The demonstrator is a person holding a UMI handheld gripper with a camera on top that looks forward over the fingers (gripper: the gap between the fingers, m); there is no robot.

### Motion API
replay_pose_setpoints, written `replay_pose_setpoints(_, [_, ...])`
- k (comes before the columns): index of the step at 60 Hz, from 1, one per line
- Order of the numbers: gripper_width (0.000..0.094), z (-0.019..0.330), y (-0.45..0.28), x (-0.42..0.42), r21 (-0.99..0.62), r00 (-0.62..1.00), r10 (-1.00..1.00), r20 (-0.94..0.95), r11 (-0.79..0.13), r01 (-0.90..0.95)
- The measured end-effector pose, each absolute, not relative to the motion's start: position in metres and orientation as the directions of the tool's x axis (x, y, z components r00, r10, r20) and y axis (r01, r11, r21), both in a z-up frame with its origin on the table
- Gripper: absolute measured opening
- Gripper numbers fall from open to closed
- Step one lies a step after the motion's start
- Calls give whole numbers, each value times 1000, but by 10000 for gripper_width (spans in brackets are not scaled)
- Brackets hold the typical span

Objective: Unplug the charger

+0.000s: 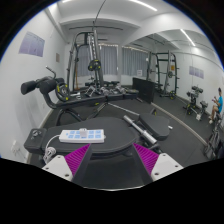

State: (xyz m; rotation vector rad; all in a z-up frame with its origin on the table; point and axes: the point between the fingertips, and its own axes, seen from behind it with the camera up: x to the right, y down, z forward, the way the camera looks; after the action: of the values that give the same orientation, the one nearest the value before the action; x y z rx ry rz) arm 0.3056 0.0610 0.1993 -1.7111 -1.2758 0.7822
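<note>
A white power strip (82, 134) with bluish sockets lies on a dark round surface (108, 150), just ahead of my left finger. I cannot make out a charger plugged into it. A dark cable or plug (47, 150) lies left of the strip. My gripper (112, 158) is open, with its magenta pads (76, 157) wide apart over the dark surface and nothing between them. The strip is ahead of the fingers and apart from them.
This is a gym room. A weight rack (86, 60) and black benches (48, 90) stand beyond the strip. A padded bench (140, 126) lies ahead right. Another rack (160, 70) stands at the far right, and a person (216, 106) is beside it.
</note>
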Motion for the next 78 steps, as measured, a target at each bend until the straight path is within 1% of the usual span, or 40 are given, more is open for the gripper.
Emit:
replay_pose_setpoints(20, [846, 191, 49, 299, -893, 265, 964, 28, -95, 439])
replay_pose_setpoints(27, [846, 180, 36, 290, -888, 232, 972, 39, -73, 454])
replay_pose_setpoints(33, [845, 166, 15, 274, -888, 176, 982, 64, -24, 458])
replay_pose_setpoints(38, [847, 155, -4, 259, -894, 137, 988, 66, -3, 449])
replay_pose_setpoints(53, [854, 129, -44, 198, -917, 71, 996, 54, 21, 399])
replay_pose_setpoints(70, [856, 82, -58, 107, -931, 70, 998, 4, -22, 364])
replay_pose_setpoints(78, [856, 61, -56, 60, -932, 69, 998, 1, -24, 362])
